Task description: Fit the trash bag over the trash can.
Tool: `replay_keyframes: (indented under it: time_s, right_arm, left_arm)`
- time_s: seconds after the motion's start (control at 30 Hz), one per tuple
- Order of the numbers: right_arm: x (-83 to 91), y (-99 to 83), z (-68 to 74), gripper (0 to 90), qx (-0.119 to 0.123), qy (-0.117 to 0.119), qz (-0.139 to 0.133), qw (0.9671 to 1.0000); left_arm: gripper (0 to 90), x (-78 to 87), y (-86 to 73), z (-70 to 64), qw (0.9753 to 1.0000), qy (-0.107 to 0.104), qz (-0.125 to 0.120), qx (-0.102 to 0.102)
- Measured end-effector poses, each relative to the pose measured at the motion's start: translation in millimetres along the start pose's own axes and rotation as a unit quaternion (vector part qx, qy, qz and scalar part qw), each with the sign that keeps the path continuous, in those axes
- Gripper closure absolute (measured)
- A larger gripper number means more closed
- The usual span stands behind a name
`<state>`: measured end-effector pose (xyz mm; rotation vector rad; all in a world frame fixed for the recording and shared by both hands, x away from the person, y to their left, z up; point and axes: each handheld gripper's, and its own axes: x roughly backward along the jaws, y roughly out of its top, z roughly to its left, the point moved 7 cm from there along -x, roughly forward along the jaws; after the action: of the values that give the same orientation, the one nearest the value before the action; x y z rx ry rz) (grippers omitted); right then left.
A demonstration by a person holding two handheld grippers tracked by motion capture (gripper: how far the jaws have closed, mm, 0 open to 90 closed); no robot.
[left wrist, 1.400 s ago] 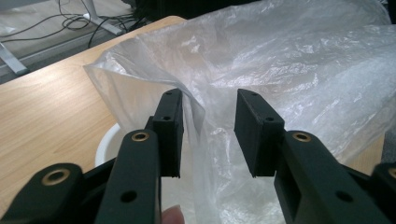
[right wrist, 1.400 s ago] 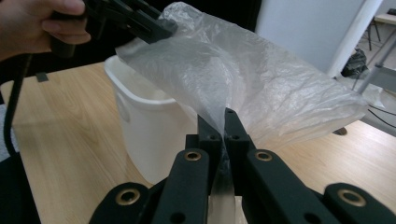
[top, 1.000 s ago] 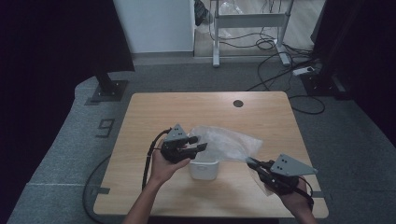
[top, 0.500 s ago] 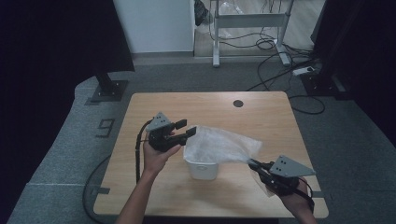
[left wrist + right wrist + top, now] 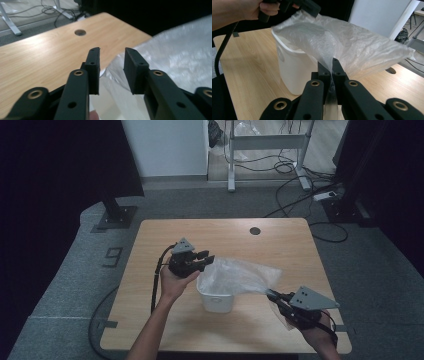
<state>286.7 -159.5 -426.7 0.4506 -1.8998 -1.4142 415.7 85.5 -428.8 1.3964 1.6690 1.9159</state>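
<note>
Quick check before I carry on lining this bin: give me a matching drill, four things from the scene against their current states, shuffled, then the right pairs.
Things:
1. left gripper
2. right gripper
3. white bin
4. table hole

States:
A. stands upright near the table's middle, clear plastic bag draped over its top
B. jaws shut on a stretched corner of the bag
C. round and dark, near the far edge of the table
D. jaws apart at the bag's edge, nothing clamped between them

Pairs: 1-D, 2-B, 3-A, 4-C
</note>
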Motion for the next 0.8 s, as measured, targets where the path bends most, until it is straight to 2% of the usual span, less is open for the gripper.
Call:
replay_keyframes:
  time_s: [0.2,0.37,0.47,0.67,0.8]
  right_arm:
    - [-1.7,3.8,-1.7,88.4,0.0,-0.004,-0.001,1.0]
    - [-4.9,7.9,-1.6,88.5,0.002,-0.006,-0.002,1.0]
    - [-8.0,8.4,-4.0,88.4,-0.004,-0.01,-0.005,0.9999]
    - [-15.4,11.3,-7.7,88.4,-0.019,-0.016,-0.013,0.9996]
    - [-20.8,13.0,-8.4,88.4,-0.019,-0.019,-0.01,0.9996]
  left_arm:
    - [68.9,-6.9,-7.0,-8.3,0.9996,0.004,0.022,-0.018]
    - [67.9,-11.7,-12.4,-9.6,0.9991,-0.001,0.039,-0.015]
    - [66.6,-14.0,-14.7,-8.3,0.9989,-0.002,0.045,-0.01]
    - [64.3,-16.3,-14.9,-8.3,0.9988,-0.002,0.047,-0.01]
    - [57.4,-11.2,-11.8,-7.9,0.9995,-0.007,0.031,0.002]
